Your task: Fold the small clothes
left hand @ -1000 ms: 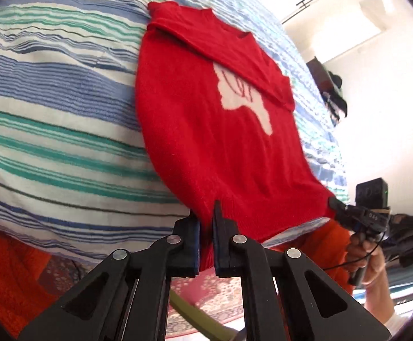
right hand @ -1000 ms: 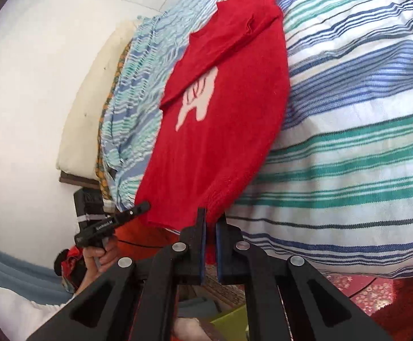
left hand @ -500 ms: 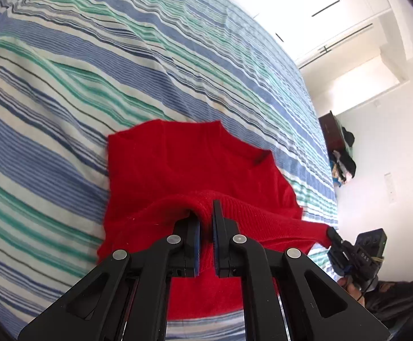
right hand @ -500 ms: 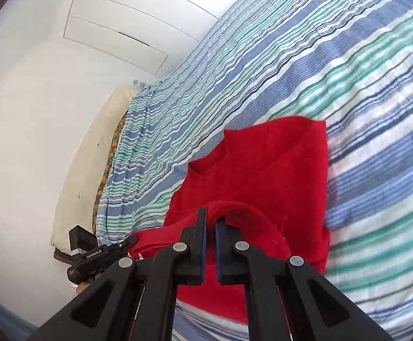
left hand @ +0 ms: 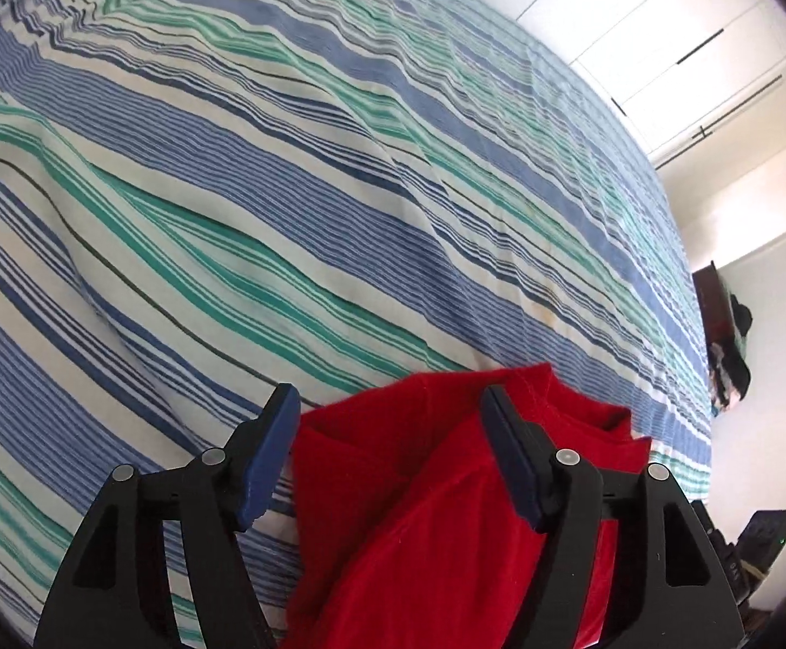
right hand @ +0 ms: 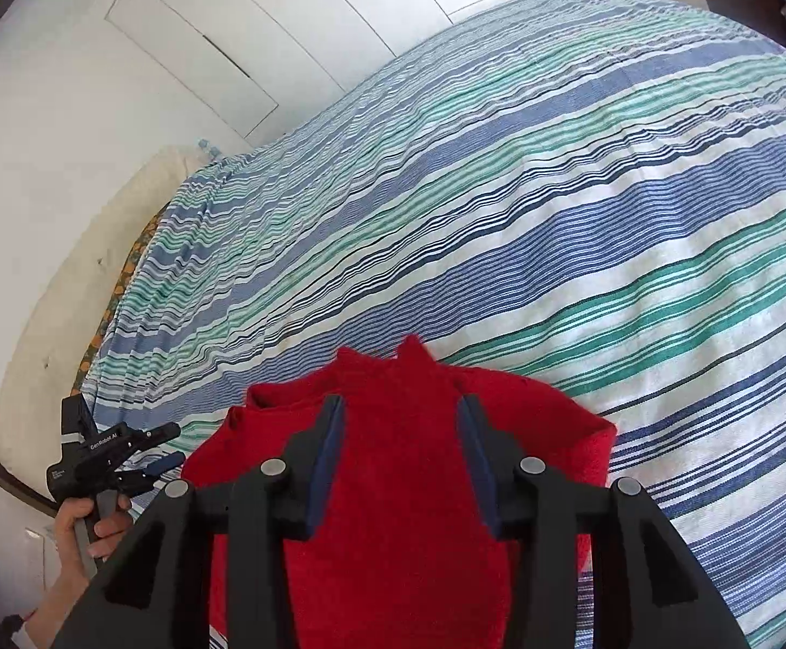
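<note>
A red knitted sweater [left hand: 420,514] lies folded over on itself on the striped bedspread [left hand: 284,216], its doubled edge pointing away from me. My left gripper [left hand: 390,392] hovers just over its left part. Its jaws are opening, and the cloth lies loose below and between the blue pads [left hand: 263,465] without being pinched. In the right wrist view the same sweater [right hand: 393,514] fills the lower middle. My right gripper [right hand: 401,400] stands over it with its jaws opening and the pads apart from the fabric. The left gripper [right hand: 117,454] also shows there, held in a hand [right hand: 81,530].
The blue, green and white striped bedspread [right hand: 555,189] stretches far ahead of the sweater. A cream pillow [right hand: 68,297] lies along the bed's left side by a white wall. White wardrobe doors [left hand: 636,27] stand beyond the bed, with dark clothes [left hand: 728,368] at the right.
Both grippers, shut on the sweater's hem, carried it forward over the upper half and laid it down. Both then opened and let go of the cloth.
</note>
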`<move>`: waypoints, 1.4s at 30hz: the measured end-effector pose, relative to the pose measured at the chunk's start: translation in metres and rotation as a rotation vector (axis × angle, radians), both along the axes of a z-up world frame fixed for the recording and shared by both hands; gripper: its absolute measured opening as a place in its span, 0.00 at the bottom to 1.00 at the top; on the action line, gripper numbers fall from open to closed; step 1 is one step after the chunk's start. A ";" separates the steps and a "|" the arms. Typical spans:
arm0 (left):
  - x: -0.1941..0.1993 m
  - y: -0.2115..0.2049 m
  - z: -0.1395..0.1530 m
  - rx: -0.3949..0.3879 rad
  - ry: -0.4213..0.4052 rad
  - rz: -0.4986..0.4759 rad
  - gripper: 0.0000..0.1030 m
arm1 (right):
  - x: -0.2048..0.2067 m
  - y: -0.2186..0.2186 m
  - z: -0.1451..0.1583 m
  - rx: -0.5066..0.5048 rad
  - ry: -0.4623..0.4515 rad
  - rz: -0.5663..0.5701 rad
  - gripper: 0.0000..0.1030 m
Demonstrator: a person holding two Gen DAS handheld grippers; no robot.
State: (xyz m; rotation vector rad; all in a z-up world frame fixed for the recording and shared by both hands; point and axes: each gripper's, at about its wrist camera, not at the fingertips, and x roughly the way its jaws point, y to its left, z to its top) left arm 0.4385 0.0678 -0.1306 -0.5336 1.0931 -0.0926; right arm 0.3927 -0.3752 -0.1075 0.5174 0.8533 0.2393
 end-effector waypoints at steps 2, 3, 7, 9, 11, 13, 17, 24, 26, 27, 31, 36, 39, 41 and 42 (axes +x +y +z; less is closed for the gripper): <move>-0.027 -0.001 0.002 -0.009 -0.038 -0.041 0.69 | -0.017 0.016 0.005 -0.024 -0.037 0.115 0.43; -0.039 -0.006 0.004 -0.018 -0.063 -0.078 0.69 | -0.028 0.027 0.005 -0.028 -0.052 0.182 0.43; -0.097 -0.037 -0.010 0.135 -0.078 -0.275 0.80 | -0.074 0.056 -0.021 -0.079 -0.027 0.389 0.42; -0.119 -0.034 -0.026 0.250 -0.012 -0.266 0.78 | -0.088 0.052 -0.048 -0.200 0.064 0.358 0.42; -0.140 -0.013 -0.033 0.182 0.017 -0.213 0.78 | -0.104 0.039 -0.057 -0.265 0.083 0.303 0.37; -0.165 0.008 -0.031 0.135 0.014 -0.156 0.80 | -0.122 0.027 -0.048 -0.273 0.061 0.259 0.37; -0.197 0.011 -0.029 0.388 -0.017 -0.102 0.85 | -0.155 0.017 -0.028 -0.309 0.023 0.187 0.44; -0.213 -0.003 -0.057 0.652 -0.041 -0.103 0.94 | -0.191 -0.007 -0.067 -0.376 0.094 -0.012 0.63; -0.211 -0.001 -0.059 0.651 -0.038 -0.084 0.96 | -0.194 -0.010 -0.071 -0.360 0.049 -0.016 0.66; -0.209 0.000 -0.060 0.647 -0.035 -0.077 0.97 | -0.193 -0.010 -0.072 -0.353 0.045 -0.011 0.68; -0.209 0.003 -0.061 0.641 -0.037 -0.075 0.98 | -0.189 -0.004 -0.075 -0.365 0.029 0.032 0.80; -0.209 0.002 -0.061 0.642 -0.039 -0.075 0.98 | -0.189 0.001 -0.077 -0.393 0.016 0.030 0.80; -0.209 0.002 -0.061 0.641 -0.042 -0.075 0.98 | -0.191 0.001 -0.078 -0.397 0.011 0.029 0.80; -0.209 0.003 -0.062 0.637 -0.046 -0.074 0.99 | -0.192 0.001 -0.079 -0.396 0.007 0.028 0.80; -0.212 0.002 -0.062 0.632 -0.048 -0.072 0.99 | -0.193 0.001 -0.080 -0.395 0.006 0.027 0.80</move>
